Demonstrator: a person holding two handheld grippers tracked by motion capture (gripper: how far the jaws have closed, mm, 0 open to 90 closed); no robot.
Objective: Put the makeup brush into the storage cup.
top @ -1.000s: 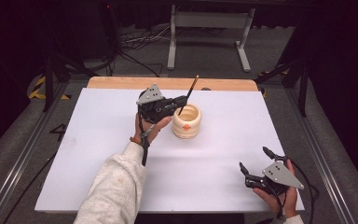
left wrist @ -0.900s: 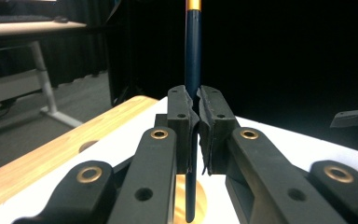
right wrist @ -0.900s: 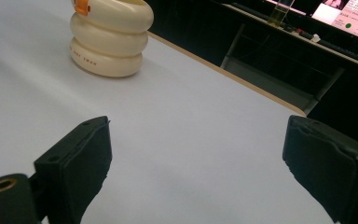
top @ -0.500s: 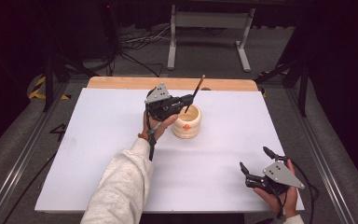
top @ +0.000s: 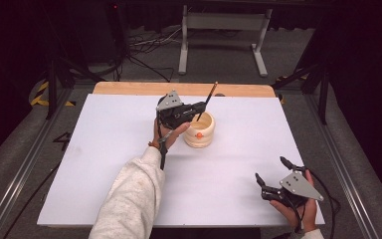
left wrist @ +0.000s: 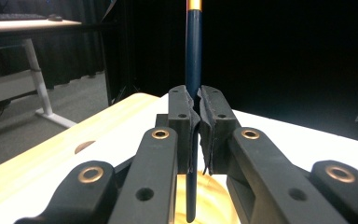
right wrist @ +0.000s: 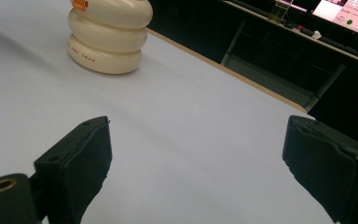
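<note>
On the white table (top: 104, 164), a cream ribbed holder (top: 199, 130) stands near the far middle. The left claw (top: 199, 106) pinches a dark pencil (top: 206, 102) above it, tip lowered inside. The right claw (top: 272, 174) rests spread at the near right.

Slim dark-blue pencil with an orange band near its top (top: 208, 101), tilted, lower end inside the cup mouth. Cream, ribbed round ceramic cup with a small orange mark on its side (top: 200, 134), upright, far centre of the white table.
</note>
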